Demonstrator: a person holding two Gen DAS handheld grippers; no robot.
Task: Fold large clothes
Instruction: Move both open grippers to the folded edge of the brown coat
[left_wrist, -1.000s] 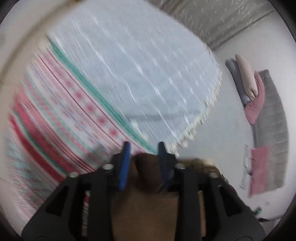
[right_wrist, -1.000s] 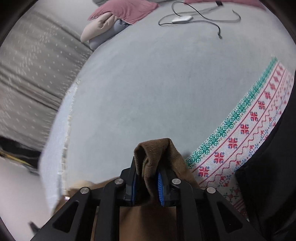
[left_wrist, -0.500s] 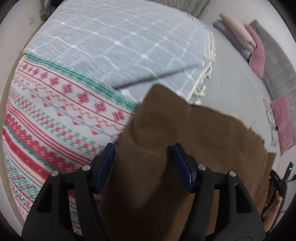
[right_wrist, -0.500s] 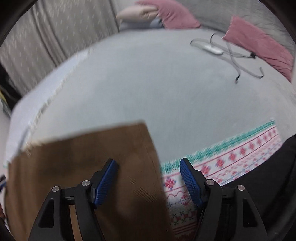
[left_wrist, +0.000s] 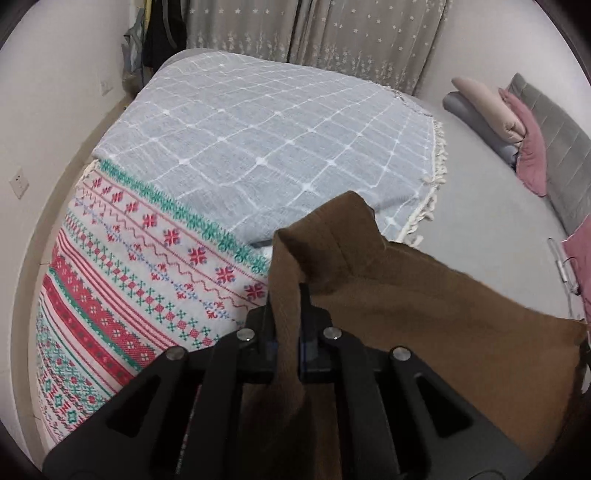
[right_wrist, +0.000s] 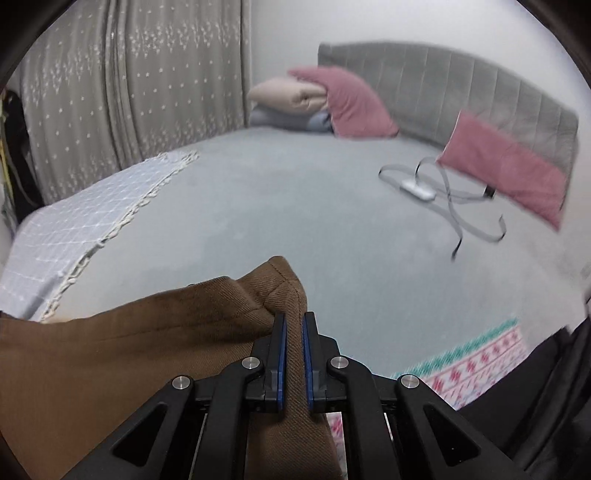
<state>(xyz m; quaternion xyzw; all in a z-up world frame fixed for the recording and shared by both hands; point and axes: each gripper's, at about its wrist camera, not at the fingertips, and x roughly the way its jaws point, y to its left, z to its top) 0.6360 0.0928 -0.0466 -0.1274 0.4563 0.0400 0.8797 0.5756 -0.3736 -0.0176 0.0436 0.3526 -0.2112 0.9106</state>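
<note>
A large brown garment (left_wrist: 424, 314) lies spread over the near part of the bed, between my two grippers. In the left wrist view my left gripper (left_wrist: 288, 295) has its jaws closing on a raised fold at the garment's left corner, and the pads press the cloth. In the right wrist view the same brown garment (right_wrist: 147, 332) stretches off to the left. There my right gripper (right_wrist: 293, 321) has its jaws closing too, with the blue pads (right_wrist: 281, 343) pinching a bunched corner of it.
Under the garment lie a red-and-green patterned blanket (left_wrist: 129, 277), a blue-grey checked throw (left_wrist: 277, 140) with a fringe, and the grey bed sheet (right_wrist: 332, 240). Pink pillows (right_wrist: 354, 99), a grey headboard (right_wrist: 461, 85) and a white device with cable (right_wrist: 417, 188) are farther off. Dark clothing (right_wrist: 546, 406) fills the right edge.
A second ago both grippers held the garment. Half a second ago both stood open over the flat cloth. Now each is shut on a bunched fold of it.
</note>
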